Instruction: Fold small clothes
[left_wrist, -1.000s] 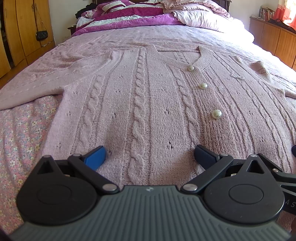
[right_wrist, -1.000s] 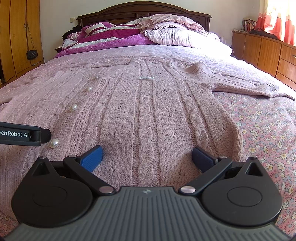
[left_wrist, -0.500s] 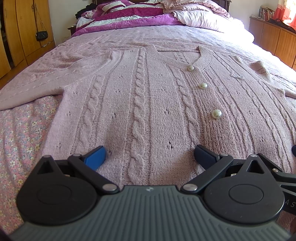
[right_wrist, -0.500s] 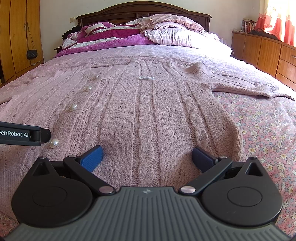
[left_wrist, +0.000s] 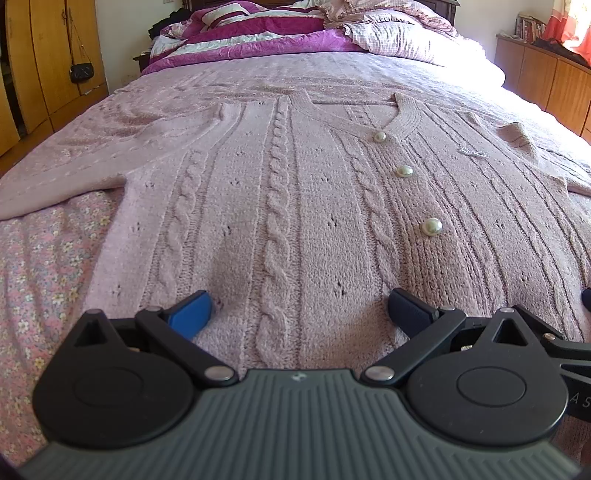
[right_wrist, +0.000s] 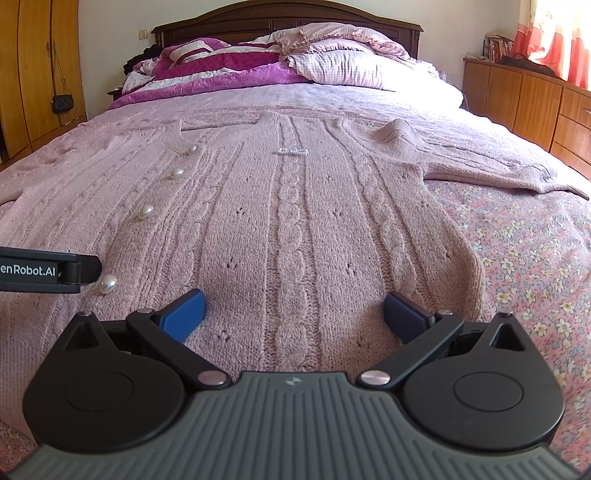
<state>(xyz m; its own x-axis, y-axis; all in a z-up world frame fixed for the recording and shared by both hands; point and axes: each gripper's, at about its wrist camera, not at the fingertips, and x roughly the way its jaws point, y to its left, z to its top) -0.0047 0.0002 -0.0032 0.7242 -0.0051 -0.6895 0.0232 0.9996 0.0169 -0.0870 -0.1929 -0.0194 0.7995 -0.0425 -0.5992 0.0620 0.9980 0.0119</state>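
A pink cable-knit cardigan (left_wrist: 295, 206) with pearl buttons (left_wrist: 431, 226) lies flat and spread out on the bed, sleeves out to both sides; it also shows in the right wrist view (right_wrist: 295, 221). My left gripper (left_wrist: 300, 314) is open, its blue pads resting low over the hem on the cardigan's left half. My right gripper (right_wrist: 293, 314) is open over the hem on the right half. Neither holds cloth. Part of the left gripper's body (right_wrist: 48, 275) shows at the left edge of the right wrist view.
The bed has a pink floral sheet (right_wrist: 535, 258) and a pink blanket under the cardigan. Pillows and a purple quilt (right_wrist: 229, 70) are piled at the headboard. Wooden cabinets (right_wrist: 535, 96) stand to the right, a wardrobe (left_wrist: 44, 55) to the left.
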